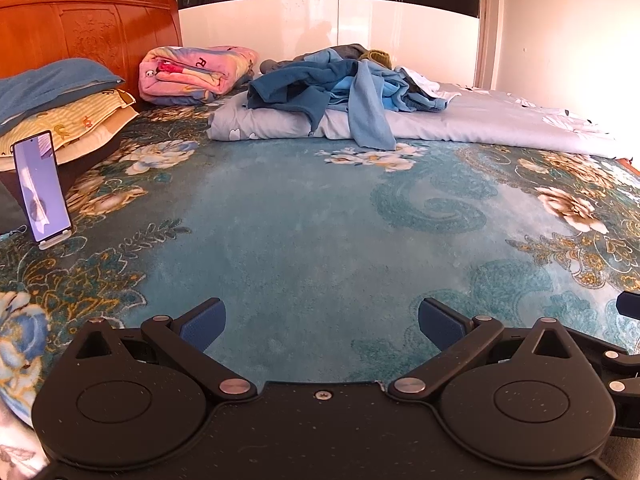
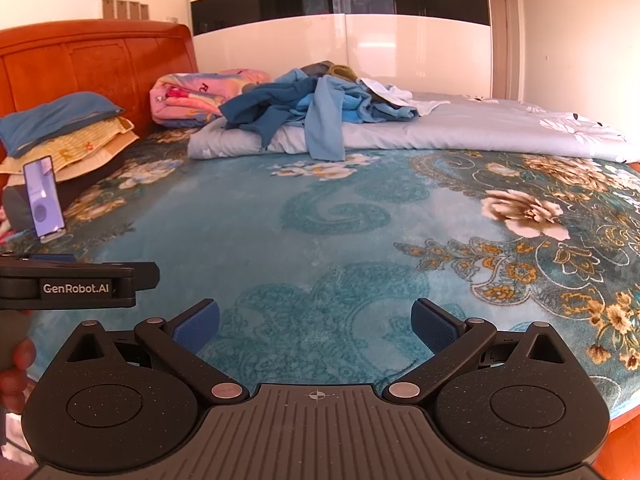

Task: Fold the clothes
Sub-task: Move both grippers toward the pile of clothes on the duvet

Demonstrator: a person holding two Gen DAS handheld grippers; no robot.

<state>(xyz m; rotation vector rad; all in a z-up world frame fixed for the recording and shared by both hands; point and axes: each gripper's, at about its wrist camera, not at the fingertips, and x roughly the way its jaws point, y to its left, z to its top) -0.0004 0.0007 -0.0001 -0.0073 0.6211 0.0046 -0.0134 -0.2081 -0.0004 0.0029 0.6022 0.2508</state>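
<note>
A heap of unfolded blue clothes (image 1: 340,84) lies on a pale grey quilt (image 1: 460,120) at the far side of the bed; it also shows in the right wrist view (image 2: 316,104). A light blue sleeve (image 1: 370,116) hangs over the quilt's edge. My left gripper (image 1: 322,322) is open and empty, low over the teal flowered bedspread (image 1: 300,220), far from the heap. My right gripper (image 2: 316,322) is open and empty over the same bedspread (image 2: 320,208). The left gripper's side (image 2: 76,280) shows at the left of the right wrist view.
A phone on a stand (image 1: 42,188) stands at the left by stacked pillows (image 1: 60,104). A folded pink blanket (image 1: 196,74) lies by the orange wooden headboard (image 1: 88,28). A white wardrobe (image 1: 328,28) is behind the bed. The bed's right edge (image 2: 624,428) is near.
</note>
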